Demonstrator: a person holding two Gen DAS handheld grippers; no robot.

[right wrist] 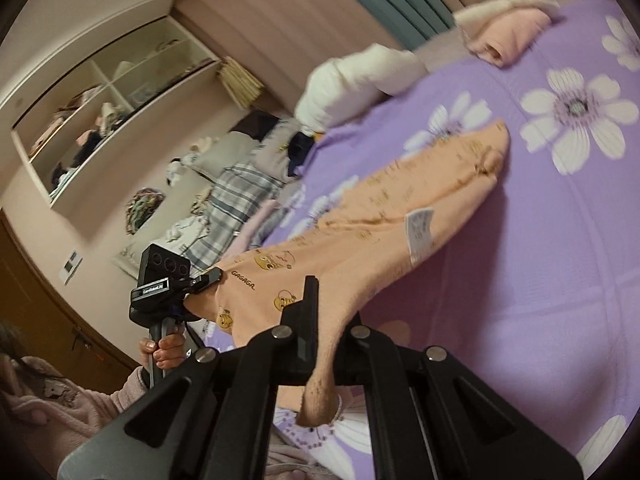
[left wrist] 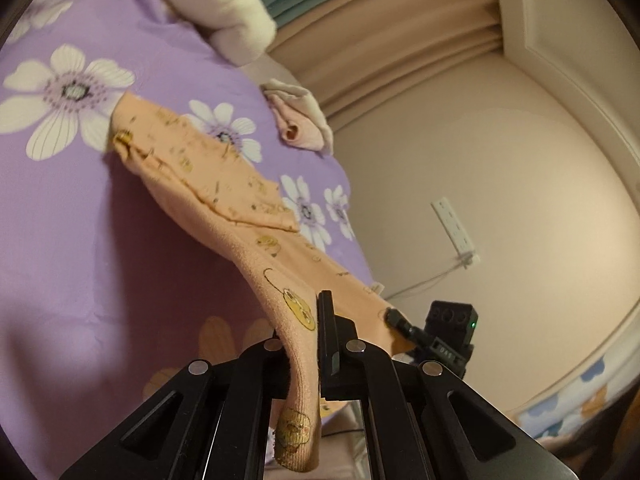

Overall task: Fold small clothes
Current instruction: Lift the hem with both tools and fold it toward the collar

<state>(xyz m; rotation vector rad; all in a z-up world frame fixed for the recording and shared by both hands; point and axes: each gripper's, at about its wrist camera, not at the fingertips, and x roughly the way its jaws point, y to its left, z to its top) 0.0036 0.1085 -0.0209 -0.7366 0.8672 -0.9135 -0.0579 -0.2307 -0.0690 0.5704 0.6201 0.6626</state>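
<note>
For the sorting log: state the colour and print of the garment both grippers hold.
Peach garment with small yellow cartoon prints; clearest in the right wrist view.

Purple flowered bedsheet (left wrist: pixel 72 240) fills the bed, beige curtains (left wrist: pixel 400 60) behind, wall socket (left wrist: pixel 454 226), open shelf (right wrist: pixel 108 100).

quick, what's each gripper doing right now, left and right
Left gripper: closed, clamping one edge of the orange printed garment.
Right gripper: closed, clamping another edge of the same garment, which is lifted off the purple floral bedsheet.
</note>
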